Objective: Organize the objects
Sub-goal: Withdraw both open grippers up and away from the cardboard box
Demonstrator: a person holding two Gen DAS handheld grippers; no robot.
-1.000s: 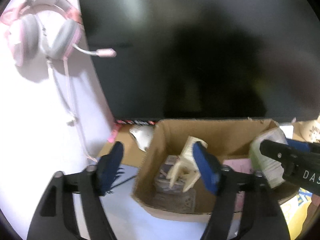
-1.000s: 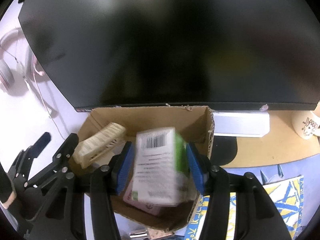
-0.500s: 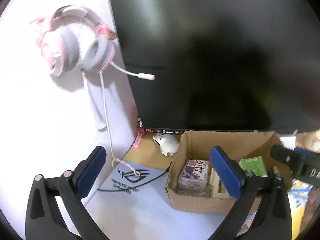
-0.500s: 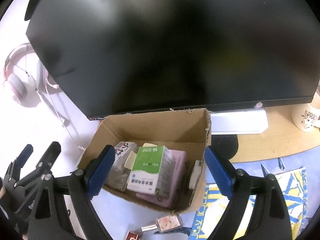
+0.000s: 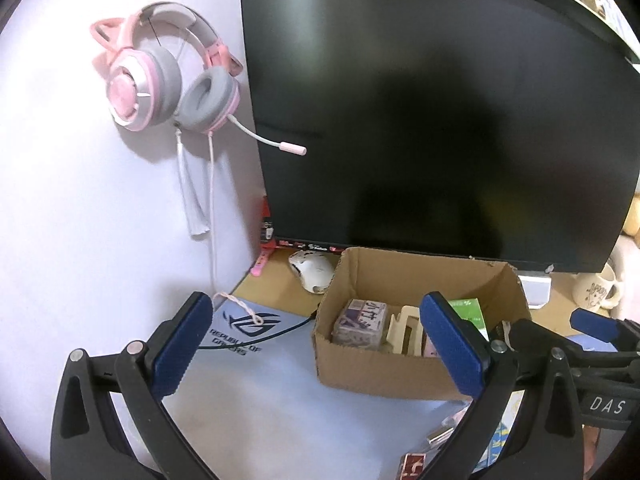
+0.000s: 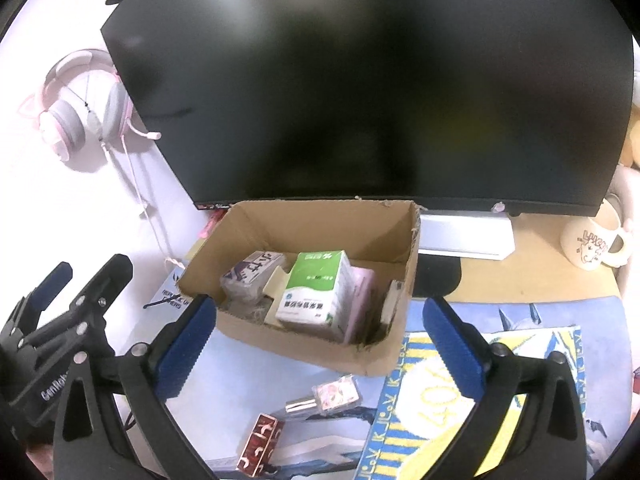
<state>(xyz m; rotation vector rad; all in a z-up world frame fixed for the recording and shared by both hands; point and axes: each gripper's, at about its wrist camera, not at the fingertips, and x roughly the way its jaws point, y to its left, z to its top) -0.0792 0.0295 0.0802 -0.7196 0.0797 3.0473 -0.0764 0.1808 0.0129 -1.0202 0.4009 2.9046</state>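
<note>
Lying tilted in cardboard box (image 6: 394,354), green-and-white carton (image 6: 316,292), long axis running front-to-back; gaping empty just short of it, right gripper (image 6: 324,340) and left gripper (image 5: 318,350).

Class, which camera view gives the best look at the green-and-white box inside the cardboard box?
The right wrist view: the green-and-white box shows its top and printed front, lying in the cardboard box. In the left wrist view, only a green corner peeks out behind the left hand-held gripper's finger.
</note>
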